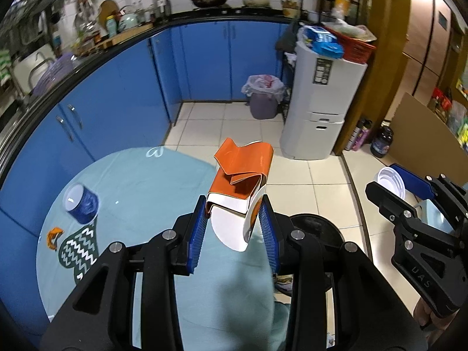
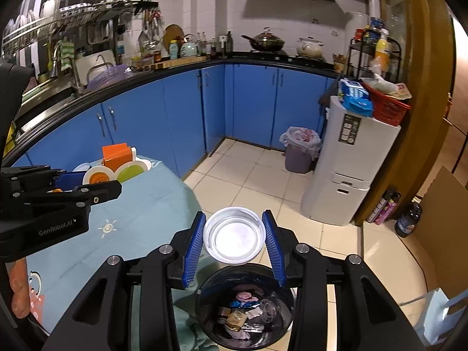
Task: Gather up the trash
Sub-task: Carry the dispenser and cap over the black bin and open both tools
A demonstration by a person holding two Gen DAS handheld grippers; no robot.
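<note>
The right gripper [image 2: 234,242] has its blue pads [image 2: 195,244] clamped on the opposite rims of a shallow white plastic lid [image 2: 234,235], which is held nearly flat with its hollow face toward the camera. Directly below and just nearer than the lid sits the open black trash bin [image 2: 245,307], already holding wrappers and scraps, so the drop lies straight down from these fingers and slightly toward the camera. The left gripper [image 1: 232,228] is closed on a crushed orange and white carton [image 1: 241,172]; its long axis runs away from the fingers, up and far, with the folded orange flaps at the far end. In the left wrist view the bin's dark rim [image 1: 316,219] shows just right of that gripper and behind its right finger, so the carton must travel right and down to clear the rim. By this reading the right hand is the nearer of the two to the bin. The left gripper hangs over the near right edge of the round table [image 1: 131,193] with the pale blue cloth, where a tipped blue cup [image 1: 81,203] and a small orange scrap [image 1: 54,237], possibly peel, lie well to the left. Far off, a second lined bin [image 1: 264,95] stands by the blue cabinets [image 1: 122,67].
</note>
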